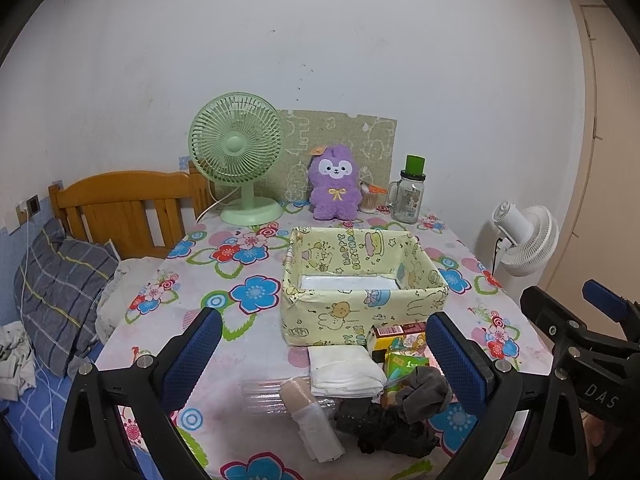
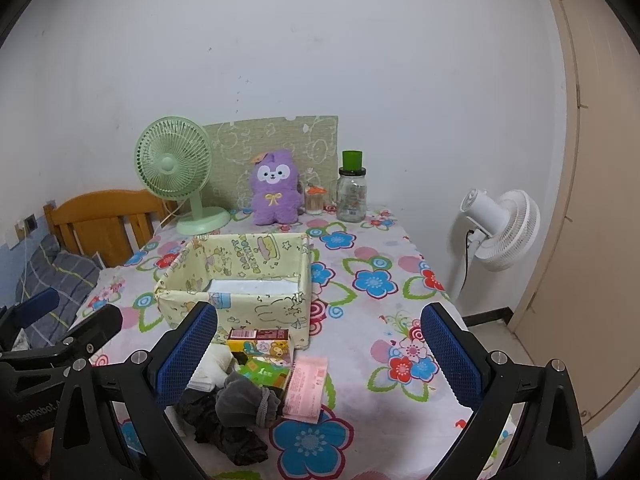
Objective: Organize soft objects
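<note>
An open yellow cartoon-print box point(image 1: 362, 312) point(image 2: 236, 304) stands mid-table. In front of it lies a pile: a folded white cloth point(image 1: 346, 372), a beige rolled sock point(image 1: 310, 416), a grey sock point(image 1: 424, 394) point(image 2: 246, 400) and dark crumpled fabric point(image 1: 384, 428) point(image 2: 228, 436). My left gripper point(image 1: 326, 364) is open and empty, hovering above the pile. My right gripper point(image 2: 320, 360) is open and empty, just right of the pile. A purple plush point(image 1: 335, 182) point(image 2: 276, 188) stands at the table's back.
Small cartons point(image 1: 400, 340) point(image 2: 260, 344) and a pink packet point(image 2: 306, 390) lie by the pile. A green fan point(image 1: 238, 156), a glass jar point(image 1: 410, 196) and a cotton-swab tub point(image 1: 369, 199) stand at the back. A bed point(image 1: 60, 280) is left; a white floor fan point(image 2: 500, 236) right.
</note>
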A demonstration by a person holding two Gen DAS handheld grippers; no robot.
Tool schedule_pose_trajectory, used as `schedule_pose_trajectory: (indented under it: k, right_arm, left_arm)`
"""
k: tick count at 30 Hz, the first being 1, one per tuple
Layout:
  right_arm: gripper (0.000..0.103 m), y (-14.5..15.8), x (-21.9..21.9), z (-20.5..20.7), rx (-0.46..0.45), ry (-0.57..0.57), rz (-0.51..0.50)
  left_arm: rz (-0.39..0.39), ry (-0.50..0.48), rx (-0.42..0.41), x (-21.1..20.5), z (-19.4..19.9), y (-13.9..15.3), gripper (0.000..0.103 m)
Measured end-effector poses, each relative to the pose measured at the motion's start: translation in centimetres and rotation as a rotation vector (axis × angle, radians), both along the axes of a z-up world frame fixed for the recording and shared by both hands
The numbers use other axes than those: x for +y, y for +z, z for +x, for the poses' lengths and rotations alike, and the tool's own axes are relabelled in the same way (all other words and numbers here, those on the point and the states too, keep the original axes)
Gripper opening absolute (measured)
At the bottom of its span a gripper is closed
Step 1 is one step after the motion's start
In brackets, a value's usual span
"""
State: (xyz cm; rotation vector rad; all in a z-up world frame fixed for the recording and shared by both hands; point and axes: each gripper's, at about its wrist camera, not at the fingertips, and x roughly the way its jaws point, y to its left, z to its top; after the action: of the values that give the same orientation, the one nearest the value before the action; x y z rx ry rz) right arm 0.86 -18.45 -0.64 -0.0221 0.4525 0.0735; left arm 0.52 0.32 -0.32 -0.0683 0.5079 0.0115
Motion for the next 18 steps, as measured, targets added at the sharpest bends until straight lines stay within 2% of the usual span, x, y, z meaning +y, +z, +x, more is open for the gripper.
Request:
schedule_pose_trajectory:
  k: [18]
  right_arm:
    - [0.102,-1.0,0.0,1.3,0.027,0.005,0.004]
  left_arm:
    - [0.007,-0.006,0.029,0.0,0.9,-1.2,0.098]
